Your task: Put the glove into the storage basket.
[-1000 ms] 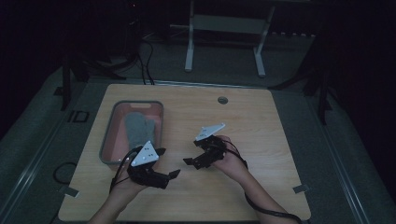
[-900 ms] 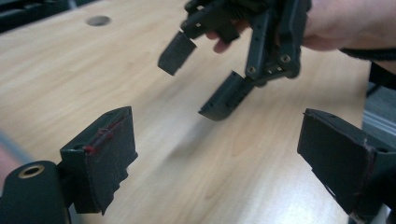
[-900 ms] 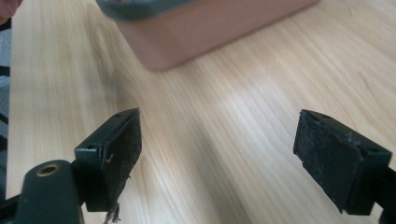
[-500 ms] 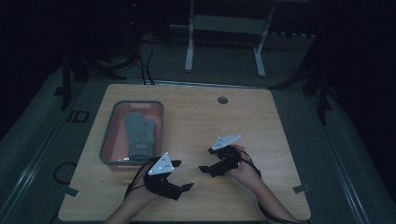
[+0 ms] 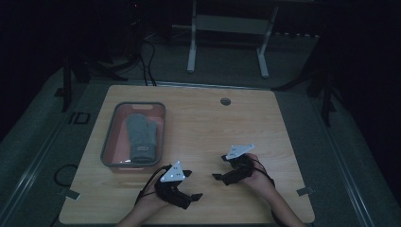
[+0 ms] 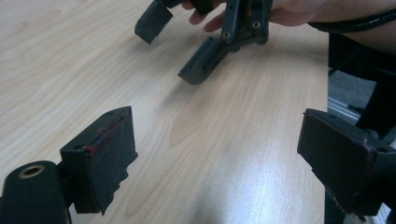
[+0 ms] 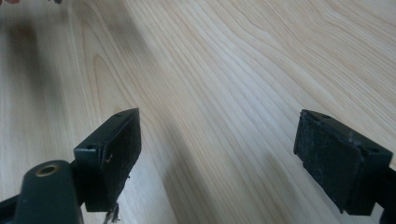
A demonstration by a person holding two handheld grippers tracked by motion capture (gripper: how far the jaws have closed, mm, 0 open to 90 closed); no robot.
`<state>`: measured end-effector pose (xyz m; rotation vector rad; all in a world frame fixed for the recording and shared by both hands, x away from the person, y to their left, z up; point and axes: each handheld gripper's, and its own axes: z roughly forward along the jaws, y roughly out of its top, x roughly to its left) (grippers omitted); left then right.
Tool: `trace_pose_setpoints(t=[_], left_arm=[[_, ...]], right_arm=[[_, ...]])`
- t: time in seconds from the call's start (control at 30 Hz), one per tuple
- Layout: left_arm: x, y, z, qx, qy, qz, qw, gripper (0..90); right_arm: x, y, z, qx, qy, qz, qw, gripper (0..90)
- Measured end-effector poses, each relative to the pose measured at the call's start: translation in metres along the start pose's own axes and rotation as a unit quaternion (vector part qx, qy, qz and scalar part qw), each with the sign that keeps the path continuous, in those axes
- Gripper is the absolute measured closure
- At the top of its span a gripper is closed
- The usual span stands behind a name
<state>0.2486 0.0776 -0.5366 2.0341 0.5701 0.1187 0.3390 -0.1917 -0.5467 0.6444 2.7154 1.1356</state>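
Note:
A grey oven mitt [image 5: 141, 136] lies in a grey-rimmed tray [image 5: 108, 144] on the left half of the wooden table [image 5: 203, 127]. My left gripper [image 5: 191, 197] hangs low over the table's near edge, to the right of the tray's near corner. Its jaws stand wide apart with only bare wood between them [image 6: 219, 158]. My right gripper [image 5: 218, 178] is a little to the right and points left, toward the other one. It is open too, with nothing between its jaws [image 7: 219, 158]. In the left gripper view the right gripper [image 6: 176, 46] sits close ahead.
A small round grommet [image 5: 225, 101] sits near the table's far edge. A white metal stand [image 5: 227, 28] and loose cables [image 5: 144, 52] are on the dark floor behind. Bare wood lies across the table's middle and right side.
Both hands have come down and drawn back toward the table's near edge, shifting right, away from the tray. Both grippers' jaws stay apart as before.

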Motion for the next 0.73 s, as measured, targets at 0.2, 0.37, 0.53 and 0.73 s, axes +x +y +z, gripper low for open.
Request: trace_pose_setpoints(t=[0.2,0.37,0.53,0.73], left_arm=[[-0.002,-0.004,0.007,-0.003,-0.007,-0.006,1.0,11.8],[-0.002,-0.005,0.008,-0.009,-0.014,-0.006,0.9998,11.8],[-0.003,-0.006,0.01,-0.007,-0.015,-0.01,0.9998,11.9],[-0.003,-0.007,0.01,-0.008,-0.019,-0.01,0.9997,11.8]], right_arm=[[-0.003,-0.016,-0.007,-0.008,-0.005,0.016,0.9998,14.9],[-0.004,-0.025,-0.015,-0.018,-0.014,0.023,0.9995,14.9],[-0.007,-0.035,-0.021,-0.023,-0.018,0.037,0.9989,14.9],[-0.01,-0.039,-0.026,-0.035,-0.02,0.049,0.998,14.9]])
